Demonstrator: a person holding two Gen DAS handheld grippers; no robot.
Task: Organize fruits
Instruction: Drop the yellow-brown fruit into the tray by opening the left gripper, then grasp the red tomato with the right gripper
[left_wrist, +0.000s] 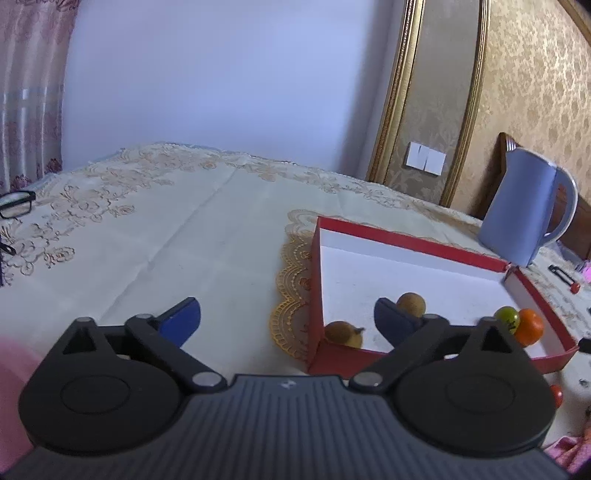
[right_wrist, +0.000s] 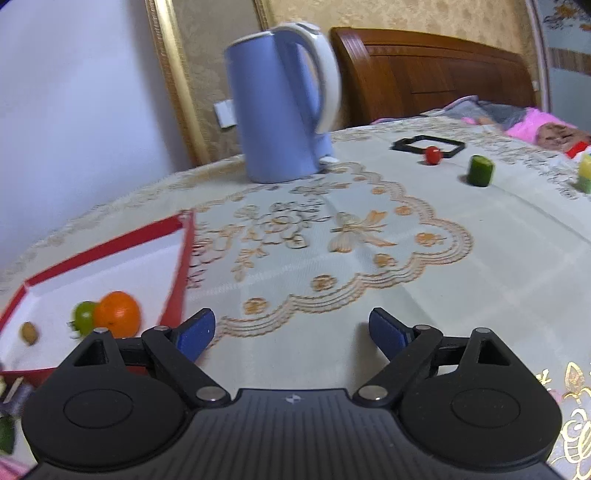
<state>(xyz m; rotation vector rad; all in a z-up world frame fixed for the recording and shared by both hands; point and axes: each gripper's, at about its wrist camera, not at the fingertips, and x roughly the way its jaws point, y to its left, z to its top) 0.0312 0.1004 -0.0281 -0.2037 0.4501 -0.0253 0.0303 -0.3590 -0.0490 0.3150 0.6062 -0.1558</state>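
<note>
Four fruits (left_wrist: 410, 303) in red box (left_wrist: 413, 242).

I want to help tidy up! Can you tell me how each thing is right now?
Left claw: open, empty.
Right claw: open, empty.
Red box: open, fruit inside.
Orange: in the box, touching the green fruit.
Kettle: upright on the table.
Red tomato: loose on the table.
Cucumber piece: standing on the table.

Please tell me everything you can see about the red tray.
The red tray is a shallow box, apparently cardboard, with low red walls and a white floor. It lies flat and open on the tablecloth, near the kettle. Inside lie two brown fruits, a green fruit and an orange, the last two touching.
</note>
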